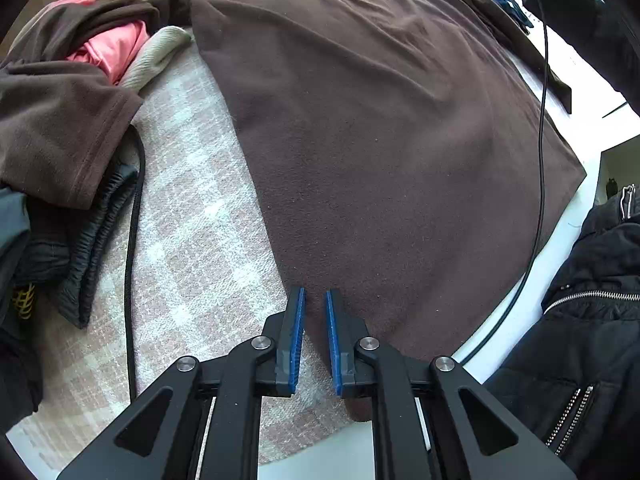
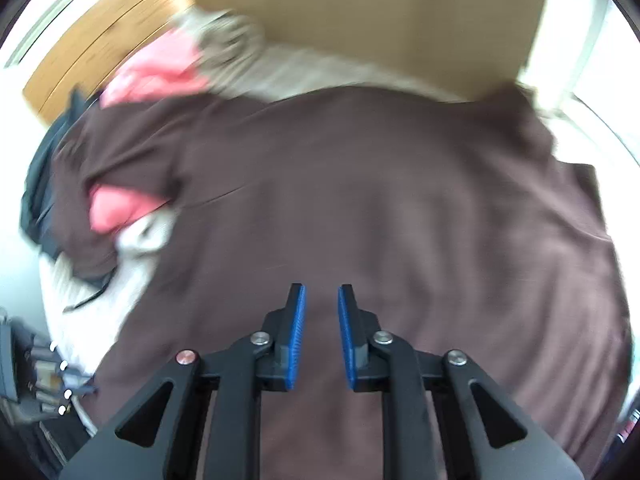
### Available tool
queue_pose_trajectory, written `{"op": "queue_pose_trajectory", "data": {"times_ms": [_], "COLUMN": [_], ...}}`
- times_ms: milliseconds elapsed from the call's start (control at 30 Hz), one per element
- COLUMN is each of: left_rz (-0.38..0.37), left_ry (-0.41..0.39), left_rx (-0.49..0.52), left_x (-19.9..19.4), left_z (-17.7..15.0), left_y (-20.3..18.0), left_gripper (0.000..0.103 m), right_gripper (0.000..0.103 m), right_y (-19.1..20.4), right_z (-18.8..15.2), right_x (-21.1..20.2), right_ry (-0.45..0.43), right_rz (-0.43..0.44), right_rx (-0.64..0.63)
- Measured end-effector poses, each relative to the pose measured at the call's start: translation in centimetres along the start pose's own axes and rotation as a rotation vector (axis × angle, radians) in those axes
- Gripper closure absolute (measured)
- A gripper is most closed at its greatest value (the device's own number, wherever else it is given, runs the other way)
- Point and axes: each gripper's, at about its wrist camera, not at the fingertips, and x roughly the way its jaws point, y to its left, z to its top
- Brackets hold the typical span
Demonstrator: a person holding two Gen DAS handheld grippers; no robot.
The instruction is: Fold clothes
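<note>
Left wrist view looks steeply down on a brown shirt [image 1: 380, 140] spread flat over a pink-and-white checked cloth [image 1: 192, 248], which lies on a white counter [image 1: 568, 216]. The shirt's straight left edge runs diagonally down to the left gripper [image 1: 314, 300]. Its blue-padded fingers [image 1: 297, 336] stand nearly closed, a narrow slit between them, and nothing is gripped; the tips hang right over the shirt's edge where it meets the checked cloth, though whether they touch the fabric cannot be told. On the left sits a heap of clothes: another brown garment [image 1: 60, 128] on top, a pink garment [image 1: 112, 48] tucked under it, a grey-white knit [image 1: 160, 56] beside that, and a black garment [image 1: 92, 232] lower down. A black cord [image 1: 130, 280] runs down along the checked cloth beside the heap. A black jacket [image 1: 580, 340] with silver zips fills the lower right, and a thin black cable [image 1: 542, 160] crosses the shirt's right side.

Right wrist view is blurred. The same brown shirt [image 2: 360, 208] fills most of it, with the pink garment [image 2: 116, 208] at its left and a tan wall behind. The right gripper [image 2: 322, 292] hovers above the shirt, its fingers [image 2: 297, 332] a little apart and empty.
</note>
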Motion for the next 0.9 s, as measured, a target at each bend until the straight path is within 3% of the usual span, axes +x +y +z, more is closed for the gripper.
{"op": "queue_pose_trajectory", "data": {"times_ms": [67, 233, 267, 433, 500, 567, 633, 667, 767, 833, 900], "left_rz": [0.001, 0.015, 0.012, -0.031, -0.013, 0.036, 0.098, 0.125, 0.182, 0.213, 0.244], "left_ry": [0.0, -0.006, -0.007, -0.005, 0.004, -0.038, -0.069, -0.081, -0.143, -0.186, -0.216], "left_rx": [-0.003, 0.004, 0.0, -0.084, -0.147, -0.196, -0.232, -0.238, -0.23, -0.208, -0.184], "left_x": [-0.2, -1.2, -1.4, -2.7, -3.8, -5.6, -7.5, -8.2, -10.5, -11.9, -12.6], "left_z": [0.2, 0.5, 0.6, 1.5, 2.3, 3.2, 4.4, 5.0, 7.3, 6.9, 4.8], "left_y": [0.2, 0.3, 0.5, 2.6, 4.4, 6.4, 8.4, 9.2, 10.1, 11.4, 11.5], "left_gripper": [0.092, 0.092, 0.092, 0.089, 0.088, 0.083, 0.071, 0.07, 0.069, 0.058, 0.055], "right_gripper": [0.085, 0.094, 0.089, 0.087, 0.079, 0.076, 0.074, 0.07, 0.068, 0.067, 0.067], "right_y": [1.6, -0.4, -1.3, 0.3, 1.6, 3.0, 5.4, 6.6, 9.8, 11.9, 11.7], "right_z": [0.5, 2.7, 3.2, 3.7, 3.2, 2.7, 3.0, 3.2, 4.1, 4.8, 5.3], "right_x": [1.7, 2.8, 2.7, 1.7, 1.4, 1.1, 1.3, 1.5, 1.6, 1.7, 1.8], "right_ry": [0.022, -0.013, -0.02, -0.041, -0.034, -0.025, -0.024, -0.023, -0.036, -0.046, -0.022], "right_rz": [0.049, -0.23, -0.287, -0.209, -0.151, -0.047, 0.027, 0.061, 0.021, -0.015, 0.001], "right_rx": [-0.031, -0.041, -0.008, 0.005, 0.005, 0.019, -0.008, -0.024, -0.107, -0.164, -0.142]}}
